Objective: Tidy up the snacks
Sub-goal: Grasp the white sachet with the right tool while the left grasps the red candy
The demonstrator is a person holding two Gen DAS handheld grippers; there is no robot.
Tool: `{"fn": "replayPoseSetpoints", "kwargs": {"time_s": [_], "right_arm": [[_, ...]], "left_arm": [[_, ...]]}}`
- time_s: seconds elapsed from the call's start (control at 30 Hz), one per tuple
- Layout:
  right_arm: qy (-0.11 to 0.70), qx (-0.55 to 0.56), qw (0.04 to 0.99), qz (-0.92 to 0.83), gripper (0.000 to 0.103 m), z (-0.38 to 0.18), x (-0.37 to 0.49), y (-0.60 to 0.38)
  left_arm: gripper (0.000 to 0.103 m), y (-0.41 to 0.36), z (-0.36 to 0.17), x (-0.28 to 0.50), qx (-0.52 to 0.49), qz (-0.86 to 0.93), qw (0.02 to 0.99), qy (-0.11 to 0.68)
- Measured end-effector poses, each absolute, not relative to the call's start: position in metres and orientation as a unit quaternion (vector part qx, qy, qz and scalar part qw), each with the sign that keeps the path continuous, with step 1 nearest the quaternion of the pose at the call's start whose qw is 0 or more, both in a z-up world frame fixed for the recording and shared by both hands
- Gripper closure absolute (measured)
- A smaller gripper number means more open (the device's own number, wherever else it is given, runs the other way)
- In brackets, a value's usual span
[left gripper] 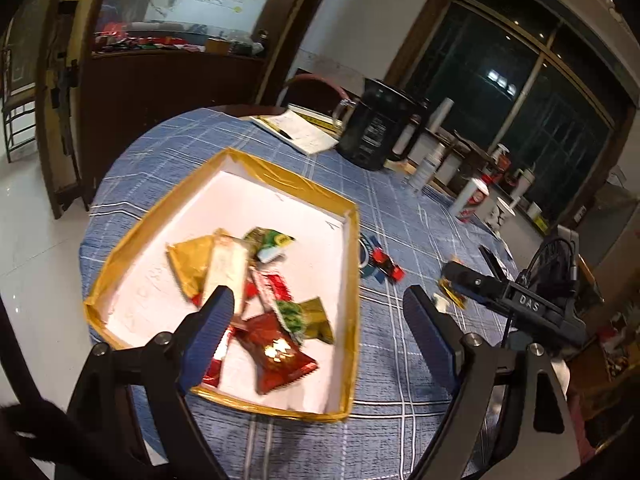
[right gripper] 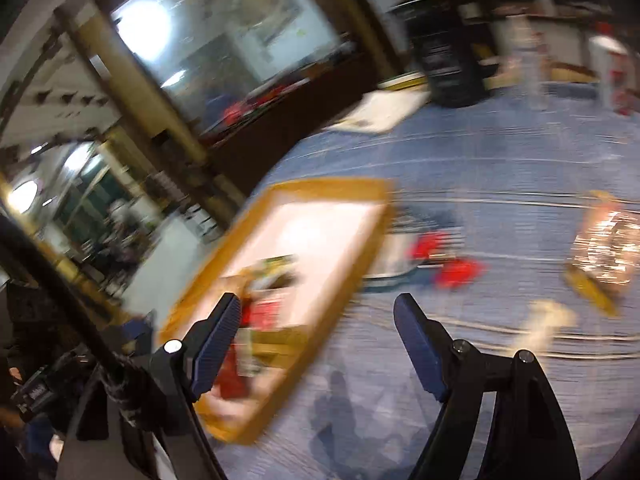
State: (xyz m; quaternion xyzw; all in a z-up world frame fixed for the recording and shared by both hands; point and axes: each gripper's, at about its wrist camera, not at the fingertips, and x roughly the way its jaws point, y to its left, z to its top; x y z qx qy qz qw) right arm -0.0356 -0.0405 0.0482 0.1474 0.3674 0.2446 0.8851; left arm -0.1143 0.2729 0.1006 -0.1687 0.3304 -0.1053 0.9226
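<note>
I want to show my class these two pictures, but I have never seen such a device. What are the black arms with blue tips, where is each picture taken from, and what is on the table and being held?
No robot here: a person holds a hand tool in each hand, each with two blue-padded jaws. A camera on each tool looks out along them. One picture comes from the left gripper, the other, blurred, from the right gripper. Both stand open and hold nothing. On the blue checked cloth sits a white tray with gold edges, holding several snack packets. More snacks lie outside it on the cloth. Farther back are a black jug, a notepad and cups.
</note>
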Motion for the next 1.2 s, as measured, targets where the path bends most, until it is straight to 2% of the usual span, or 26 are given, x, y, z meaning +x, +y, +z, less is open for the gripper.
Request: {"fn": "replayPoseSetpoints", "kwargs": {"time_s": [0.1, 0.17, 0.27, 0.5, 0.53, 0.57, 0.67, 0.77, 1.1, 1.2], "right_arm": [[0.395, 0.152, 0.889, 0.175, 0.027, 0.029, -0.029, -0.082], [0.415, 0.158, 0.883, 0.15, 0.036, 0.014, -0.024, -0.094], [0.436, 0.154, 0.877, 0.131, 0.042, -0.003, -0.015, -0.095], [0.43, 0.09, 0.893, 0.095, 0.043, -0.012, -0.001, -0.067], [0.429, 0.08, 0.895, 0.089, 0.049, -0.013, -0.001, -0.064], [0.427, 0.061, 0.899, 0.077, 0.06, -0.014, 0.0, -0.06], [0.421, 0.029, 0.904, 0.069, 0.077, -0.016, -0.002, -0.058], [0.414, 0.034, 0.906, 0.082, 0.08, -0.016, -0.008, -0.069], [0.387, 0.125, 0.905, 0.127, 0.08, -0.012, -0.032, -0.122], [0.38, 0.144, 0.903, 0.137, 0.08, -0.011, -0.034, -0.13]], "left_arm": [[0.017, 0.255, 0.097, -0.109, -0.162, -0.123, 0.919, 0.337], [0.017, 0.24, 0.094, -0.103, -0.16, -0.136, 0.915, 0.344], [0.017, 0.222, 0.09, -0.096, -0.153, -0.155, 0.909, 0.356], [0.017, 0.19, 0.09, -0.079, -0.135, -0.163, 0.901, 0.379], [0.017, 0.187, 0.089, -0.075, -0.135, -0.163, 0.9, 0.382], [0.017, 0.182, 0.089, -0.069, -0.136, -0.164, 0.898, 0.385], [0.017, 0.165, 0.085, -0.048, -0.134, -0.17, 0.89, 0.402], [0.017, 0.141, 0.077, -0.027, -0.117, -0.176, 0.881, 0.423], [0.019, 0.08, 0.031, 0.063, -0.073, -0.134, 0.856, 0.494], [0.026, 0.07, 0.021, 0.079, -0.045, -0.107, 0.858, 0.5]]}}
